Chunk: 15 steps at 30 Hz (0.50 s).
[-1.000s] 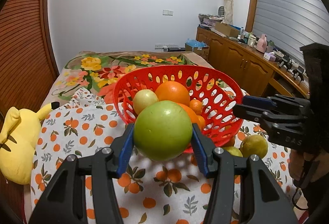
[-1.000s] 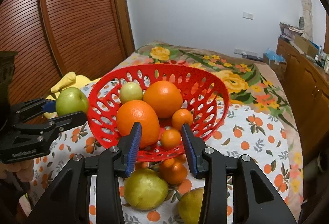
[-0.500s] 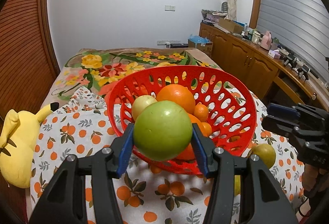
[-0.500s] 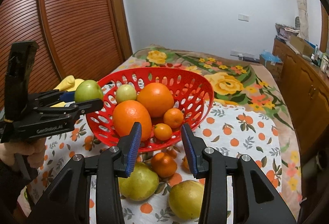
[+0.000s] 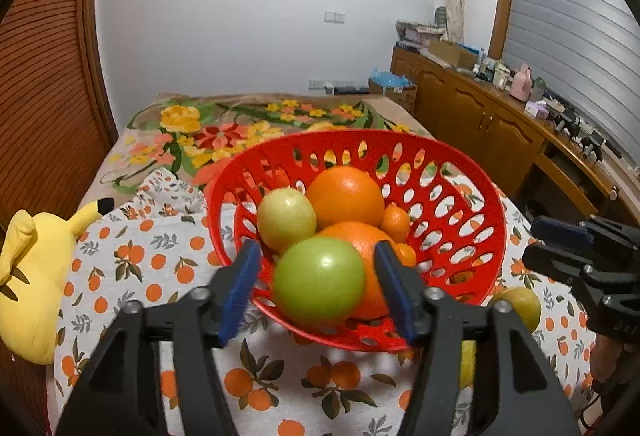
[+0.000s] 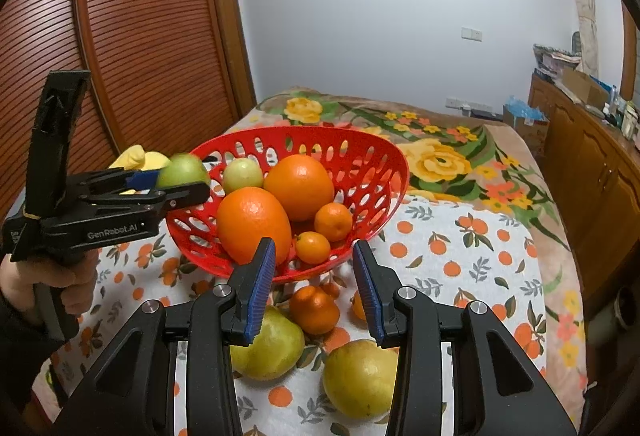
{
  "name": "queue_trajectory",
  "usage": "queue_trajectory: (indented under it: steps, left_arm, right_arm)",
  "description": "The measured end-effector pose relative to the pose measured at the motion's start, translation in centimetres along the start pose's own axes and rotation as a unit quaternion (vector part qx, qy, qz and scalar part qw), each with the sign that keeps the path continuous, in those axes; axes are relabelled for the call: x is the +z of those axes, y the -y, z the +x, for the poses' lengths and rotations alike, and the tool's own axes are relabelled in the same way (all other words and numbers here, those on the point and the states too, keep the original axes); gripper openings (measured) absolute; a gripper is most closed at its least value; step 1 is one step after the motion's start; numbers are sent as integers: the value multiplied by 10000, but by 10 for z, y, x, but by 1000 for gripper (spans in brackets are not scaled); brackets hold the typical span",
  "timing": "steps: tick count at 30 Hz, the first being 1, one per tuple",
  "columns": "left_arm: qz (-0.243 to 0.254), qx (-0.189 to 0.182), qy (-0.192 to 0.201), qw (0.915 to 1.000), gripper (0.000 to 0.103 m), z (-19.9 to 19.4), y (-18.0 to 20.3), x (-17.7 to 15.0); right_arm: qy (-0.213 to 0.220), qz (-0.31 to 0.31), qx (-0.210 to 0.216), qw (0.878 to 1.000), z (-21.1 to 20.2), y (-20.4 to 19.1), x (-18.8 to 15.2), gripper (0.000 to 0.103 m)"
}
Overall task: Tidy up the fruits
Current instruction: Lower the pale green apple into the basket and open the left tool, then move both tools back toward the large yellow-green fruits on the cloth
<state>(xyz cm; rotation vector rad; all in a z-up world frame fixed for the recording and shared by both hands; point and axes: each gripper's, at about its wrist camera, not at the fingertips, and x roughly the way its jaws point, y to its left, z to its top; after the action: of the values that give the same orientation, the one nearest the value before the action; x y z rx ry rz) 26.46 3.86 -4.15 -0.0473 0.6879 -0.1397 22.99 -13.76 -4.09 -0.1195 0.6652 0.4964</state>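
Observation:
A red perforated basket (image 5: 472,172) (image 6: 372,152) on the fruit-print cloth holds two big oranges (image 6: 298,186), a pale green apple (image 5: 286,220) and small tangerines (image 6: 333,221). My left gripper (image 5: 316,282) has opened; its blue pads stand clear of a green apple (image 5: 320,286) (image 6: 183,170) that sits between them over the basket's near rim. My right gripper (image 6: 314,286) is open and empty, above loose fruit in front of the basket: two yellow-green pears (image 6: 360,378) and a tangerine (image 6: 314,310).
A yellow plush toy (image 5: 28,276) lies at the cloth's left edge. A floral blanket (image 6: 440,156) covers the bed behind the basket. Wooden cabinets (image 5: 500,132) with clutter run along the right wall. A slatted wooden door (image 6: 140,36) is on the left.
My left gripper moved forward over the basket rim and opened, letting go of the green apple. My right gripper drew back slightly and stayed open.

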Motion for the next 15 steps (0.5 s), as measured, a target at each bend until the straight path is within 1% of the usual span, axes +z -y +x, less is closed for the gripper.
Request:
queue_trajectory:
  steps: [4, 9, 11, 15]
  left_arm:
    - [-58, -75, 25, 10000, 65, -5, -1, -1]
    - [-51, -249, 143, 9996, 72, -19, 6, -11]
    - [-31, -351, 157, 9993, 72, -25, 10, -17]
    - [-4, -514, 208, 9985, 73, -37, 19, -28]
  right_arm:
    - [10, 34, -12, 10000, -3, 2, -4, 40]
    - [46, 75, -35, 10000, -10, 5, -12, 40]
    - [65, 80, -48, 9999, -14, 5, -16, 44]
    - [78, 110, -78, 9999, -20, 6, -26, 45]
